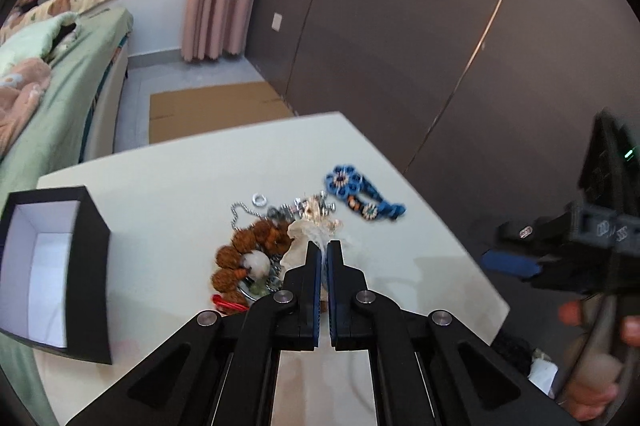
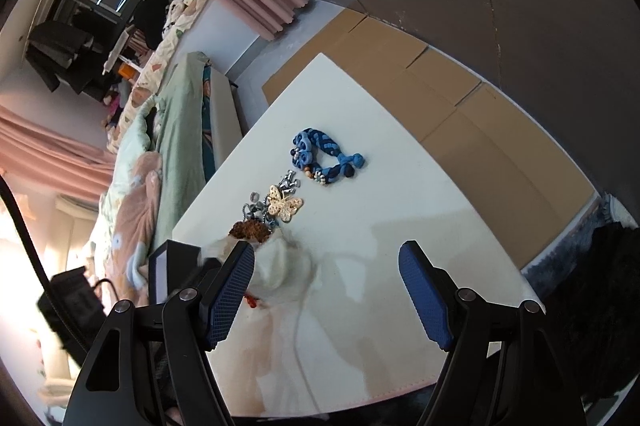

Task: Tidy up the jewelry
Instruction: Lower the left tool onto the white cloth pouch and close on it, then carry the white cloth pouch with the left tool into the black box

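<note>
White pouch (image 1: 308,238) between left gripper (image 1: 324,250)

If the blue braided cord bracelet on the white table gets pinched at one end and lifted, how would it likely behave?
The blue braided bracelet looks like soft knotted cord lying in a loose loop, so it would probably droop rather than hold shape. Its woven surface should give the pads decent grip. It seems light, and the small beads by its flower knots may swing. It lies flat on the table, so rolling is unlikely.

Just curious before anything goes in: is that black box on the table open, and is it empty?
Open: the black box has no lid on. The white inside that shows is bare, though not all of it shows.
</note>
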{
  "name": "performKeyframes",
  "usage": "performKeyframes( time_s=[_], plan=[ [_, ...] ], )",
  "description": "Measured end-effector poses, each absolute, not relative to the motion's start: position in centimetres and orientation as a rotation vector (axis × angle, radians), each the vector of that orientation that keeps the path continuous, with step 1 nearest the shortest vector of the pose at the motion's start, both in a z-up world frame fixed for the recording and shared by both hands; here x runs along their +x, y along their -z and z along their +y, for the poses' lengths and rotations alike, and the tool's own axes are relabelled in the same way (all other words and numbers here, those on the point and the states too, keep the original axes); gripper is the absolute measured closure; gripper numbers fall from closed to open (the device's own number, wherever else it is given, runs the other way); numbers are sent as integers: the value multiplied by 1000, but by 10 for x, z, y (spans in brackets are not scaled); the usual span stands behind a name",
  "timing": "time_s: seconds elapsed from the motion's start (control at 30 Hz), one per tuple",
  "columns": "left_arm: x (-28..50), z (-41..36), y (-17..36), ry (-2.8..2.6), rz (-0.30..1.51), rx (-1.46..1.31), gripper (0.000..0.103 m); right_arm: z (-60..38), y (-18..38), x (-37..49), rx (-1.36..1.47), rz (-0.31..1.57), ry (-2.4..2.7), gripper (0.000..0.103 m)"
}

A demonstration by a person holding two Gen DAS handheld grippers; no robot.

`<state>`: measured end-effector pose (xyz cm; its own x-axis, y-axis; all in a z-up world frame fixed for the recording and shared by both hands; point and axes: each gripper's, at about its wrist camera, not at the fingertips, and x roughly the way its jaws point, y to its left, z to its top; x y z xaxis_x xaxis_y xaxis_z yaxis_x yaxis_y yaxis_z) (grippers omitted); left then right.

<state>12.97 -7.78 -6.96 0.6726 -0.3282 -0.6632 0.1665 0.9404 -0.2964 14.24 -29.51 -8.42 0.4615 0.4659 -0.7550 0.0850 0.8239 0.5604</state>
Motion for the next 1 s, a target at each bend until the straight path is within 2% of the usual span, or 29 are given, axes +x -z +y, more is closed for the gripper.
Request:
performKeyframes(
  time_s=[0.37,0.5,0.6,1.0],
  plan=[
    [113,-33,33,245,683,-290,101,-251,83,145,485,1087,-313,27],
    [110,-20,33,216,683,-297,101,-227,83,145,443,1099,-371,43],
    [108,-10,34,197,683,-297,101,-209,86,145,393,1118,-401,50],
    [93,31,23,141,647,-362,101,-137,97,136,58,1138,-459,51]
  ],
)
